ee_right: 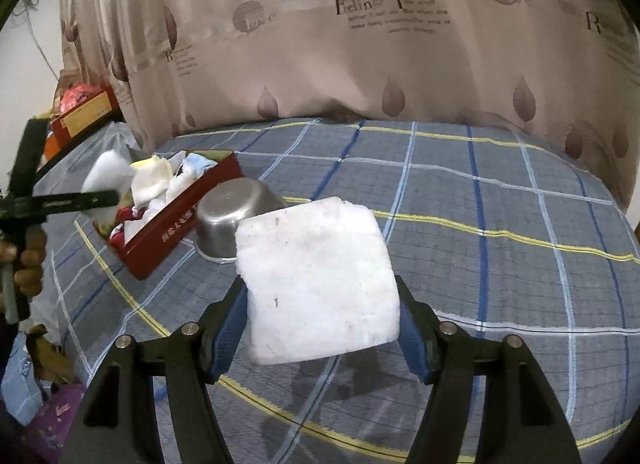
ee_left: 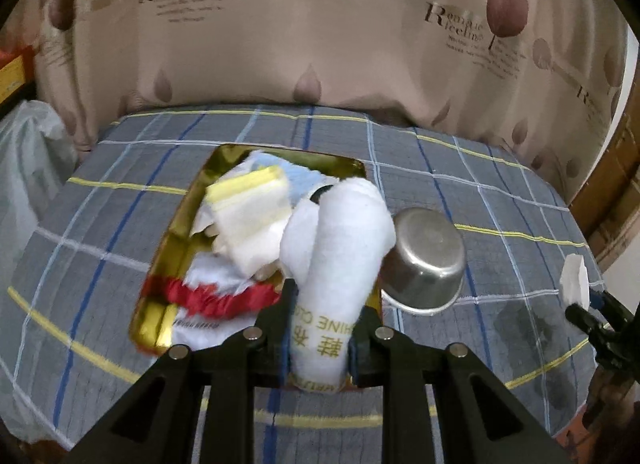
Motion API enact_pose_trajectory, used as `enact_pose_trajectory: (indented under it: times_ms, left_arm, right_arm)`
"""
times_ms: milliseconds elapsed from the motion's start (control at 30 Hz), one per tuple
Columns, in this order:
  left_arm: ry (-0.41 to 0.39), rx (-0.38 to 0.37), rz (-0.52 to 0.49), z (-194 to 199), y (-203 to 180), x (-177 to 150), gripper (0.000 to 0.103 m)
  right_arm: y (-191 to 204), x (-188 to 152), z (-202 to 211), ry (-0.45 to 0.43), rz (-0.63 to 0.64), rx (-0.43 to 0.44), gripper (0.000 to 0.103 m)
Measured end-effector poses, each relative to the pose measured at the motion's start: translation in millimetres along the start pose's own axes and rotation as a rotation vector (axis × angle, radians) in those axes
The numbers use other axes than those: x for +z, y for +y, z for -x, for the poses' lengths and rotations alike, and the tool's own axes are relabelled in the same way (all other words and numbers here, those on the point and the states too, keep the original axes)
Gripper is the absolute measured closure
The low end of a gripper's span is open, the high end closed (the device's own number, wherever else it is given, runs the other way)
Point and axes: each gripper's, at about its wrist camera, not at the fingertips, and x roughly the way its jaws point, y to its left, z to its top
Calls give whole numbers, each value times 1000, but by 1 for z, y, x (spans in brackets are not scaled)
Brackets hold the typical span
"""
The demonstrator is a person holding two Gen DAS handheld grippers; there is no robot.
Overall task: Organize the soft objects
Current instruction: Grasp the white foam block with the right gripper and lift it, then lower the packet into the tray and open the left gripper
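Observation:
My left gripper [ee_left: 322, 318] is shut on a rolled white cloth [ee_left: 340, 248] with gold lettering and holds it above the near right corner of a tin box [ee_left: 176, 232], gold inside, red outside [ee_right: 160, 240]. The box holds a yellow-white sponge [ee_left: 252, 199], white cloths and a red scrunchie [ee_left: 216, 296]. My right gripper [ee_right: 322, 328] is shut on a white foam block [ee_right: 316, 284], held above the checked bedspread. That block also shows at the right edge of the left wrist view [ee_left: 576, 278].
An upturned steel bowl [ee_left: 424, 260] sits right beside the box, also in the right wrist view [ee_right: 232, 219]. The grey checked bedspread [ee_right: 500, 244] covers the surface. A patterned curtain [ee_left: 320, 43] hangs behind. A white plastic bag [ee_left: 28, 151] lies at far left.

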Motion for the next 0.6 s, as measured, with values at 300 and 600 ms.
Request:
enact_pose_trajectory:
  times_ms: [300,600]
  left_arm:
    - [72,13,-34,-46,2,14,81]
    - [118,30,11,-61,13,17,57]
  right_arm:
    - [0,1,-4,10,-6,16,38]
    - [2,4,-4,7,-7,30,38]
